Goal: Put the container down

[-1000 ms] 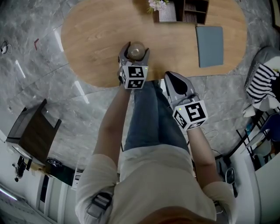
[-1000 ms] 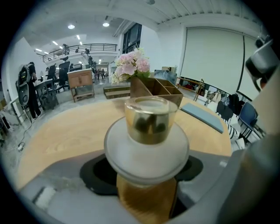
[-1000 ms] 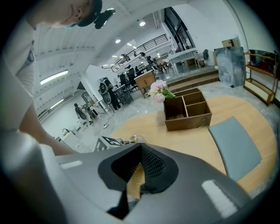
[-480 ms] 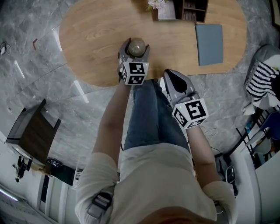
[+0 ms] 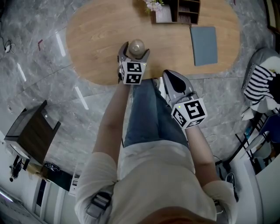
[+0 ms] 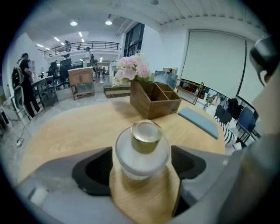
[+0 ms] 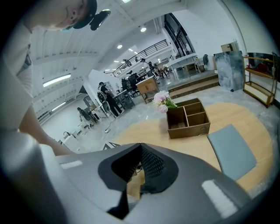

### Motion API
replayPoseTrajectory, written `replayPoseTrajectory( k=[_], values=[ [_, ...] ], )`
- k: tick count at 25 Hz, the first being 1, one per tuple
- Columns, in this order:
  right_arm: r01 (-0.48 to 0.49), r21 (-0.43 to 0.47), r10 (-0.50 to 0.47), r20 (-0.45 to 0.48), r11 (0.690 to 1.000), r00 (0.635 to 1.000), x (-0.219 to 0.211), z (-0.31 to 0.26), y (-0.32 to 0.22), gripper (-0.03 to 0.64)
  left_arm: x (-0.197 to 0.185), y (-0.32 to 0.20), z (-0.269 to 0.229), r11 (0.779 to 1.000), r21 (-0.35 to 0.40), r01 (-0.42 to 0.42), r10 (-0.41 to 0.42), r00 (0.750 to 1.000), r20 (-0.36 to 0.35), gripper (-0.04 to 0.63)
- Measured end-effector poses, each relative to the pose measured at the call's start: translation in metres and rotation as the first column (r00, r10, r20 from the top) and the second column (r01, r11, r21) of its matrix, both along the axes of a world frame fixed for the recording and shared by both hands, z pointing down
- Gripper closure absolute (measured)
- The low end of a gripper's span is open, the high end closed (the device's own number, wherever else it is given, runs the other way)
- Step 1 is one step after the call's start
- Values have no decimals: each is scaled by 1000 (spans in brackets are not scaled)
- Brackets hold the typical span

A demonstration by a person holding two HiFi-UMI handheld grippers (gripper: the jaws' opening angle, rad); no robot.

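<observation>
The squat frosted-glass container with a gold collar and clear stopper (image 6: 142, 148) stood upright on the oval wooden surface (image 5: 96, 30), its long axis vertical, directly between the two arms of the left tongs (image 5: 135, 50). Those tongs had just been opening and stood as wide as they go. The container sat in the gap, close to both pads, apparently no longer squeezed and resting on its own base.

From the tongs, the container lay straight ahead and slightly below. A clean withdrawal would therefore likely be backward along the tongs' own line, toward the person, not sideways, where either pad could nudge the container over.

The near edge of the surface ran just behind the left tongs, so the container stood fairly close to that edge. The left side of the surface was bare wood. The wooden compartment box (image 5: 186, 11), the pink flowers (image 5: 153, 5) and the flat grey-blue pad (image 5: 203, 39) lay well apart at the far right.

The right tongs (image 5: 171, 78) were closed together and empty, held off the surface over the person's lap. The left hand was the nearer one.
</observation>
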State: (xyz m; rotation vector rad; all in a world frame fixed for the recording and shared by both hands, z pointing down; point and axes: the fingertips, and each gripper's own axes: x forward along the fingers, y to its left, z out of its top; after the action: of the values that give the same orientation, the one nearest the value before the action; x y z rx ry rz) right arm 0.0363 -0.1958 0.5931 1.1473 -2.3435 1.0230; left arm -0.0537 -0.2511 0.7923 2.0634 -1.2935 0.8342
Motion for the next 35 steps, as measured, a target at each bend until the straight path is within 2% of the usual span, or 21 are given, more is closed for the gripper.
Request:
replayPoseTrajectory(
  k=[6,10,13,14,17,19,23,25,28,30,35],
  values=[
    [-1,27,1,16,1000,1000,8,-29,17,615,-4,20,-49,997,33,76,-75,997,-34,176],
    [21,58,-23,23,998,999,8,-50,28,615,-1,36,-93,990,37,138,-133,985,-110,178],
    [38,85,-40,31,996,999,7,-67,39,615,6,48,-138,981,88,173,-159,976,-149,183],
    [41,93,-44,34,995,998,7,-73,43,615,7,54,-152,977,109,183,-166,974,-152,203],
    [51,121,-57,43,991,997,7,-93,56,615,9,71,-193,961,169,218,-193,969,-156,329],
    [64,142,-72,47,988,996,7,-107,65,615,9,82,-217,951,198,237,-205,965,-166,370],
    [85,181,-96,54,980,994,8,-132,84,615,7,105,-261,935,239,263,-225,959,-174,474],
    [83,185,-97,68,979,993,9,-143,93,615,4,118,-279,928,253,275,-240,957,-162,559],
    [80,210,-98,78,974,992,11,-162,104,615,5,134,-306,923,266,280,-239,955,-175,594],
    [81,236,-101,76,969,992,13,-174,107,615,9,141,-321,923,270,274,-228,955,-192,594],
    [86,274,-111,78,958,991,16,-201,116,615,29,164,-348,951,229,208,-149,956,-252,594]
  ],
)
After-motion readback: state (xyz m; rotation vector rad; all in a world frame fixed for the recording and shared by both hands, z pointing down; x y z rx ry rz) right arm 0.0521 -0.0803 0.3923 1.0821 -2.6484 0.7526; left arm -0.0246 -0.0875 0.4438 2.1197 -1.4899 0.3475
